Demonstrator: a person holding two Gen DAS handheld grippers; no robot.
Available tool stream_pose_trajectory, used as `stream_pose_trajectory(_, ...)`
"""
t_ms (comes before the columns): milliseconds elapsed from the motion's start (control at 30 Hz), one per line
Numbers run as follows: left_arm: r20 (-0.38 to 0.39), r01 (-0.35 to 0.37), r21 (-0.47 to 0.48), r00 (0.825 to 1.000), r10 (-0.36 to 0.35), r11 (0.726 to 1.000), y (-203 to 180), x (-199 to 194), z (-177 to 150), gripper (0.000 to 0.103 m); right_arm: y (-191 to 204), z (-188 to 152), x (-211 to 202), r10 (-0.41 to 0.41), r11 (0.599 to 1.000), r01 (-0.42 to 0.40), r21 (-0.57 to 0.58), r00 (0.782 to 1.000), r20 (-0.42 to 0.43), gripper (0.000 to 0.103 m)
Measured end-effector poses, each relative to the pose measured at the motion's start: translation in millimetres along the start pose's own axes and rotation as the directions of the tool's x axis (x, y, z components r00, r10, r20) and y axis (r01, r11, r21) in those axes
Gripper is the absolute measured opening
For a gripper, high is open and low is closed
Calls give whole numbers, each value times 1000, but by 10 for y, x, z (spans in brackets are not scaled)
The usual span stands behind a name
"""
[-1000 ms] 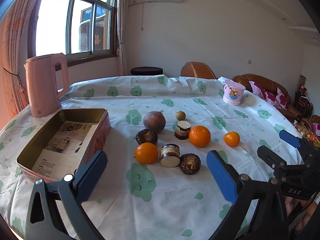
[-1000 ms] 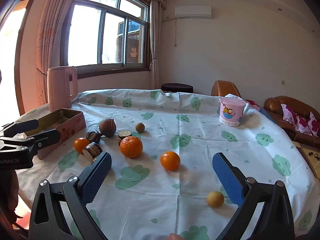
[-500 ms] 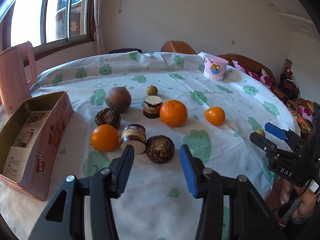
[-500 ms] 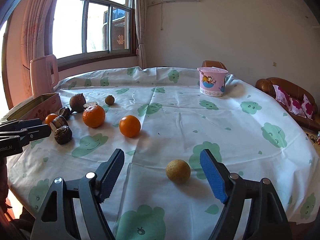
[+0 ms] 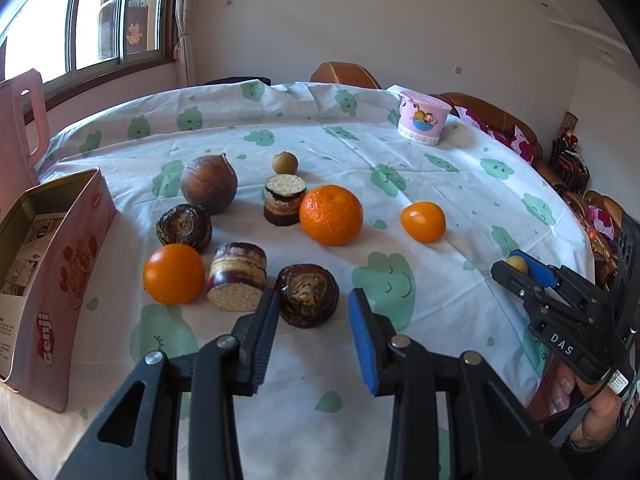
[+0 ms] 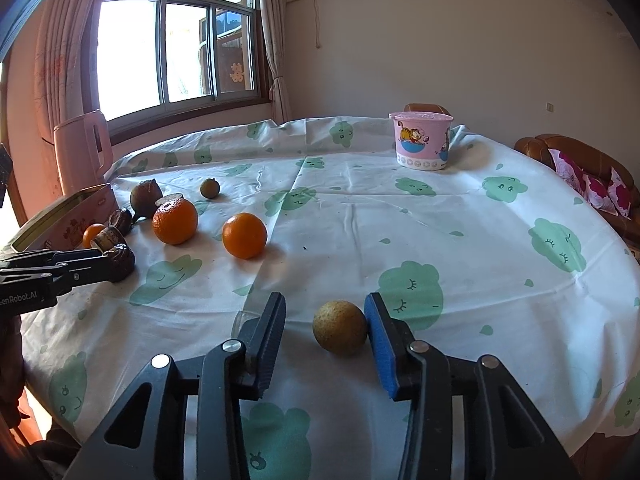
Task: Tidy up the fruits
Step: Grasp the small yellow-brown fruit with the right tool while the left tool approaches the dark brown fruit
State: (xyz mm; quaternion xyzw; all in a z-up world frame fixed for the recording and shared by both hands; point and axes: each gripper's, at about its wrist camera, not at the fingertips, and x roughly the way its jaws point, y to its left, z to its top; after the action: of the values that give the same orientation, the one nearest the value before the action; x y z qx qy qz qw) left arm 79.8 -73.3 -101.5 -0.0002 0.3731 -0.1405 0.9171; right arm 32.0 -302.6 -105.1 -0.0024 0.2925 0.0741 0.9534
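My left gripper (image 5: 310, 322) is open, its fingers on either side of a dark brown round fruit (image 5: 307, 295); the left finger touches it, the right stands apart. Oranges (image 5: 331, 214) (image 5: 423, 221) (image 5: 174, 273), cut brown pieces (image 5: 237, 281) (image 5: 285, 199), a large brown fruit (image 5: 209, 189) and a small longan (image 5: 285, 163) lie beyond it. My right gripper (image 6: 325, 322) is open around a yellowish round fruit (image 6: 339, 332), whose right side touches the blue pad. The open pink tin (image 5: 52, 264) stands at the left.
A pink kettle (image 6: 82, 148) stands at the table's far left by the window. A pink cartoon tub (image 6: 421, 140) stands at the far right. The white cloth (image 6: 400, 220) with green prints covers the round table. A brown sofa (image 6: 580, 168) is beyond the right edge.
Both grippers have moved forward and down and narrowed. The left now brackets the dark brown fruit, the right brackets the yellowish fruit.
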Motion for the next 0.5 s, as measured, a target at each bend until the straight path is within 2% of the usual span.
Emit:
stream_pose_trajectory(267,-33,-72,26,997,73,997,-90,168,158,38,-20,-17,20,7,1000,-7,0,1000,-3,39)
stream_pose_trajectory(400,-21,-94,62,995,95,994,-149,206,161,38,-31,-23,21,6,1000,-6,-1,1000,5,30)
stream_pose_trajectory(500,-14,-89,58,996,90,994,-128,194,151,37,-21,-29,16,15,1000,-15,-4,1000,10,28)
